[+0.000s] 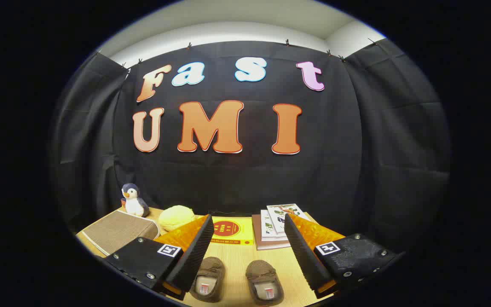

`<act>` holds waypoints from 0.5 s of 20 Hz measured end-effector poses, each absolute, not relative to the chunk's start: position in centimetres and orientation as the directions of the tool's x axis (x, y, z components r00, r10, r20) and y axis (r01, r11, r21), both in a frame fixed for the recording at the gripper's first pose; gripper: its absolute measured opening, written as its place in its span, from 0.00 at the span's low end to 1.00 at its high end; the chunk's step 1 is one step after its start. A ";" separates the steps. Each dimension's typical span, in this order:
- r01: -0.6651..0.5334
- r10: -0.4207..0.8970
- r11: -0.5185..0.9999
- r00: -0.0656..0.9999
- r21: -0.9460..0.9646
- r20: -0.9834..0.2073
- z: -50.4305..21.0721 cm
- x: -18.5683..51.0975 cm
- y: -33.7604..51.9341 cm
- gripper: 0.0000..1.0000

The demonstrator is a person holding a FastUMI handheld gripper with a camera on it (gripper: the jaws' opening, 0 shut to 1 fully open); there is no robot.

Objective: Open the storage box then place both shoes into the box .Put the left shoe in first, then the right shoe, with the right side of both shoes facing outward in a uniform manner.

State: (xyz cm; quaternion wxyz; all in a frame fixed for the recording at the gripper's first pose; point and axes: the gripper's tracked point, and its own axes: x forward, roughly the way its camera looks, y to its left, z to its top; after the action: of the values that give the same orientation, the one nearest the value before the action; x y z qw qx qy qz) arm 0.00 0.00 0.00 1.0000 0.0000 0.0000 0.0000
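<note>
Two brown suede-like slip-on shoes lie side by side on the pale wooden bench (237,260), toes pointing away from the camera. The left-hand shoe (208,279) is partly covered by the left finger, while the right-hand shoe (264,288) sits in the open space between the fingers. The shoes are near each other but apart. The gripper (247,221) hangs above them with its jaws spread wide, holding nothing.

Beyond the shoes, just ahead of the fingertips, a flat yellow box with a red round emblem (229,231) lies on the bench; whether it is the storage box cannot be told. Just beside it to the right is a stack of books with illustrated white covers (276,226). To the left sit a soft round pale-yellow cushion (176,217), a flat grey-brown woven mat with a light edge (117,232), and a small grey-and-white plush penguin (134,200) at the far corner against the black cloth wall (237,179).
</note>
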 end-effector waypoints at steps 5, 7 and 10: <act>-0.015 0.015 1.000 1.000 0.002 -0.012 -0.6 0.2 1.2 0.99; -0.017 0.017 1.000 1.000 0.004 -0.008 -0.5 0.1 1.5 0.99; -0.021 0.021 1.000 1.000 -0.002 -0.006 -0.5 -0.2 1.7 0.99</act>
State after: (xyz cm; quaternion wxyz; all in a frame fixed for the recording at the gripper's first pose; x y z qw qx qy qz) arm -0.19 1.68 -0.47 0.9999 -0.0009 0.0030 0.0103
